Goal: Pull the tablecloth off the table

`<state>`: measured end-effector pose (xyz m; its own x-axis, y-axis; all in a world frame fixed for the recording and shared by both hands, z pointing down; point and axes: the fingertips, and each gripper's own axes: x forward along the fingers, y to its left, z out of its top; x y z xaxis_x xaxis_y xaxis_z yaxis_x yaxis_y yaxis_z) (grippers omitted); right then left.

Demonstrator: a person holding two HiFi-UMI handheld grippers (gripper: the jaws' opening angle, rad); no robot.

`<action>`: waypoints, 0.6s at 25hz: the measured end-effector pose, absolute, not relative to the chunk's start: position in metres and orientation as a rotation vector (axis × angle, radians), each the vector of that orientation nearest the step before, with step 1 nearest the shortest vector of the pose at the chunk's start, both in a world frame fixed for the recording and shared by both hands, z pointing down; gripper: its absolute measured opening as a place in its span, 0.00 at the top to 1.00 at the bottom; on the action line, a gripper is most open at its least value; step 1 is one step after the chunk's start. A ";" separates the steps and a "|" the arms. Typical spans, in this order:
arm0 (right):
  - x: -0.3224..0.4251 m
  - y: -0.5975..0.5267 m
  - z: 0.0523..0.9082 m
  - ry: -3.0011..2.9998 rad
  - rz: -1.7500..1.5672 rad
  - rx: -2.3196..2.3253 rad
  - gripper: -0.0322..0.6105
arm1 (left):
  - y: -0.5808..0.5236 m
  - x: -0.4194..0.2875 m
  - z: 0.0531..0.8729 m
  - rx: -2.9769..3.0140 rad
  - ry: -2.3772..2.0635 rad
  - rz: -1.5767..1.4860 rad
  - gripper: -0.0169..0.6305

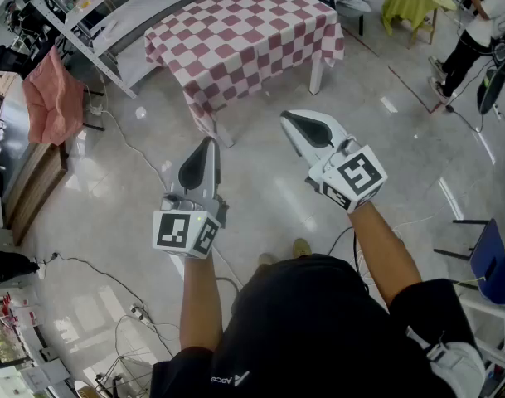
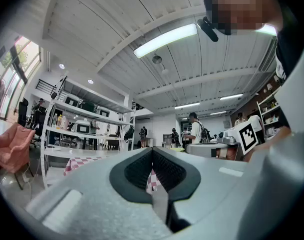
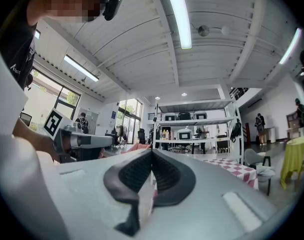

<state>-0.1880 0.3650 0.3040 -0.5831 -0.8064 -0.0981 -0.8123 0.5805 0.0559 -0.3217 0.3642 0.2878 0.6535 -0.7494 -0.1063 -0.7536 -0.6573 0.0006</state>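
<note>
glossy floor [image 1: 260,191], checked tablecloth [image 1: 244,36], illegible shirt logo [image 1: 229,379]

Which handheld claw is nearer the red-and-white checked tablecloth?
Left, it seems. The left gripper points at the hanging near corner of the red-and-white checked tablecloth, just short of it; the right gripper is farther off its near edge. Neither touches.
</note>
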 end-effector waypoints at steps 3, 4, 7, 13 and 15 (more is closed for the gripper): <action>-0.176 0.360 0.302 2.713 0.128 -1.402 0.95 | 0.358 -0.314 0.288 -2.815 1.290 0.158 0.96; -0.172 0.358 0.303 2.710 0.123 -1.404 0.95 | 0.357 -0.312 0.288 -2.814 1.295 0.158 0.96; -0.161 0.355 0.304 2.712 0.119 -1.398 0.95 | 0.351 -0.303 0.288 -2.807 1.311 0.156 0.96; -0.137 0.344 0.302 2.744 0.167 -1.368 0.95 | 0.335 -0.278 0.284 -2.783 1.330 0.138 0.96; -0.126 0.339 0.302 2.746 0.173 -1.359 0.95 | 0.329 -0.269 0.286 -2.768 1.327 0.133 0.96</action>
<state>-0.1259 0.3387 0.3024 -0.6057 -0.7874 -0.1147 -0.7956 0.6020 0.0685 -0.2695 0.3288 0.2861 0.6238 -0.7742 -0.1077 -0.7801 -0.6251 -0.0249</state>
